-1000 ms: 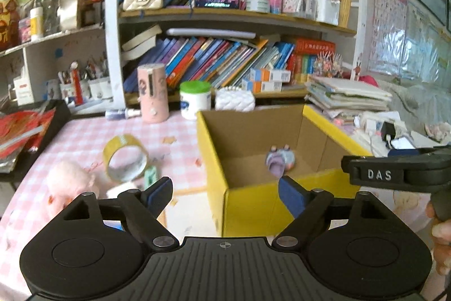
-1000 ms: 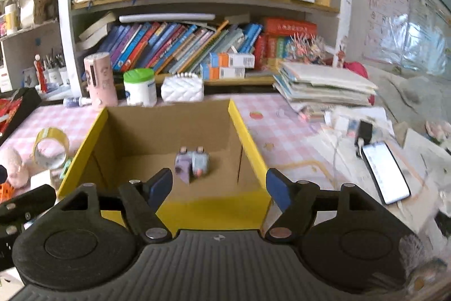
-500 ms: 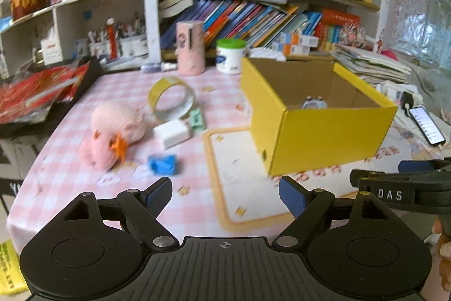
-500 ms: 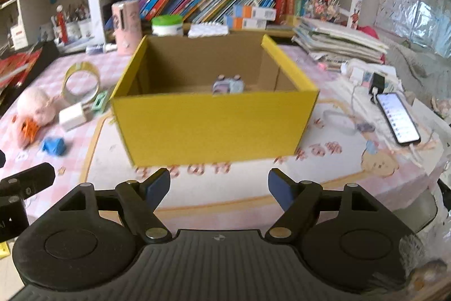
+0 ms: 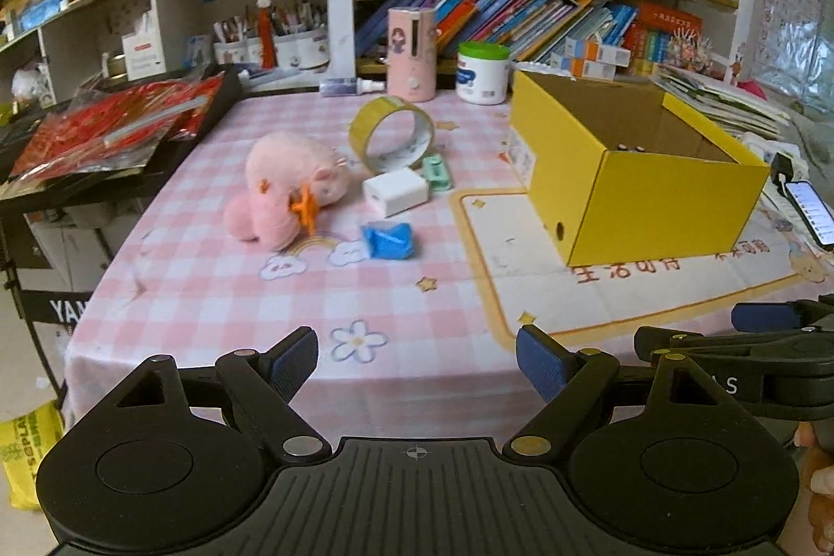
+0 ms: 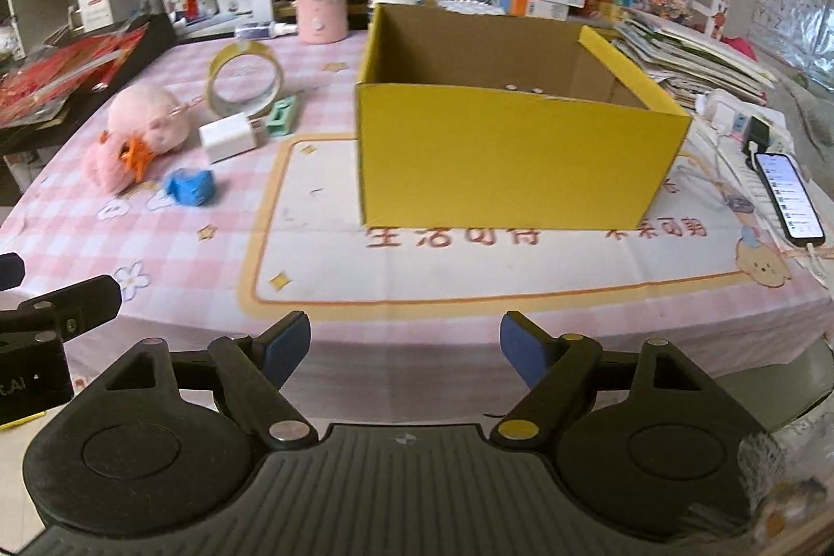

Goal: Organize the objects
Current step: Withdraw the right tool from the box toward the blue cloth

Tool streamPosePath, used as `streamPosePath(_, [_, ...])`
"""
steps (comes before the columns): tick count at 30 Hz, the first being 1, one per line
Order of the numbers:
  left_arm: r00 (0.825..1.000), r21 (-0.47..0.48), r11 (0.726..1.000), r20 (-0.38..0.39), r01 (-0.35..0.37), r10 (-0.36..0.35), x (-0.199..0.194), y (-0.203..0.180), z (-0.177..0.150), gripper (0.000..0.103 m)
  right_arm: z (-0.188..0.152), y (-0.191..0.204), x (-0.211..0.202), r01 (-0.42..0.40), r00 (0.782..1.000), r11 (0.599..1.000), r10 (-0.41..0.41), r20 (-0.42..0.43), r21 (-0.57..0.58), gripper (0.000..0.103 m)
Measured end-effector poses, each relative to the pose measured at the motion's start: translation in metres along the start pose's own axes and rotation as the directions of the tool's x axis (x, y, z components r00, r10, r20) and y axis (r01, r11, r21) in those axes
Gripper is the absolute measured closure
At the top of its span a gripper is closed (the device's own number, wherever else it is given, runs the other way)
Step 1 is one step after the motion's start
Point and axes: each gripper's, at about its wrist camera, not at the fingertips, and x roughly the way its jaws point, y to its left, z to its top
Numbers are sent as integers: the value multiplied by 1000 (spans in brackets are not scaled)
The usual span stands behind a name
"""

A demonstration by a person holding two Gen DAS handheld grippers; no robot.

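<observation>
An open yellow cardboard box [image 5: 651,191] [image 6: 500,160] stands on the table's right half; a small object's top peeks over its near wall. Left of it lie a pink plush toy [image 5: 286,191] [image 6: 140,128], a tape roll [image 5: 391,134] [image 6: 245,76], a white charger cube [image 5: 395,192] [image 6: 228,136], a green clip [image 5: 437,171] [image 6: 281,116] and a blue crumpled object [image 5: 390,241] [image 6: 190,187]. My left gripper [image 5: 417,360] and right gripper [image 6: 400,347] are open and empty, held off the table's near edge.
A pink cylinder [image 5: 411,58], a green-lidded jar [image 5: 482,72] and bookshelves stand at the back. A phone [image 6: 787,194] on a cable lies at the right. A black tray with red packets [image 5: 104,128] sits at the left.
Both grippers have pulled back from over the box to beyond the table's near edge. They stayed open and empty. The objects have not moved.
</observation>
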Motion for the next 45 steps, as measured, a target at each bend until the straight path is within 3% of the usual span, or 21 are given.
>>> streamPosePath(23, [998,-60,996,10,-65,66,-25,51,-18,12,-6,60,-14,-76,997,995,77,4,-71,17])
streamPosePath(45, [993,-108,987,-12,-118,118,0,73,-3,12,19,83,17,-128,992,984,127,-14,-126,17])
